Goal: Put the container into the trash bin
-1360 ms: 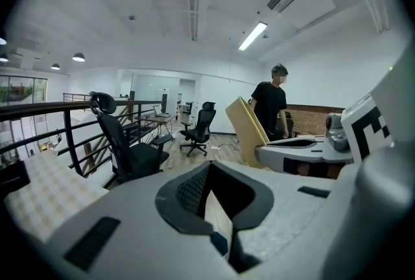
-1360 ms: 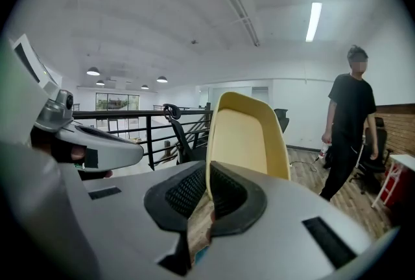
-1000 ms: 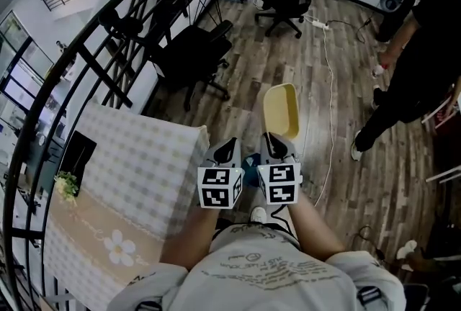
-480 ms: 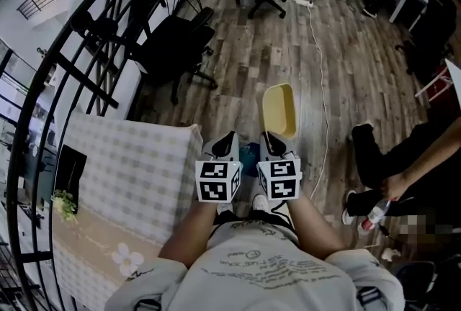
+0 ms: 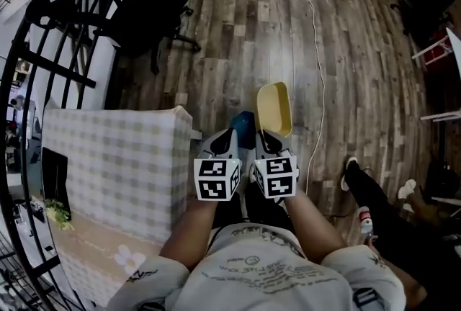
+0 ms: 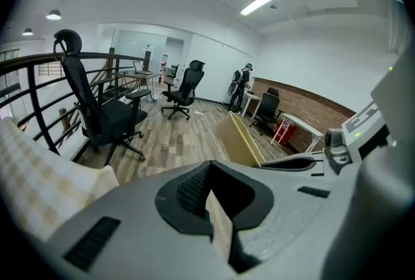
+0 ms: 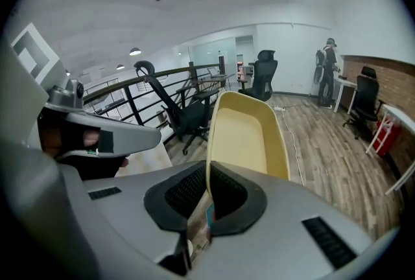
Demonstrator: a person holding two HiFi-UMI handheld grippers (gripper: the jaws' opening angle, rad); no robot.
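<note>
A pale yellow oblong container (image 5: 274,108) is held out over the wooden floor, its near rim pinched in my right gripper (image 5: 267,140), which is shut on it. In the right gripper view the container (image 7: 249,136) rises open-side up from the jaws of the right gripper (image 7: 207,198). My left gripper (image 5: 228,140) is level beside it, shut with nothing in it. In the left gripper view, the left gripper (image 6: 214,204) has the container (image 6: 243,139) edge-on to its right. A blue object (image 5: 243,122) lies below, between the grippers; I cannot tell whether it is the bin.
A table with a checked cloth (image 5: 108,158) stands at my left, with a black railing (image 5: 43,50) behind it. A black office chair (image 5: 155,7) is farther ahead on the left. A white cable (image 5: 317,50) runs along the floor. A bystander's leg (image 5: 367,194) is at the right.
The view has swung forward and down: chairs and railing slid up and out, the blue object shows more. Both grippers keep their pose, the container still held. The bystander now shows lower right.
</note>
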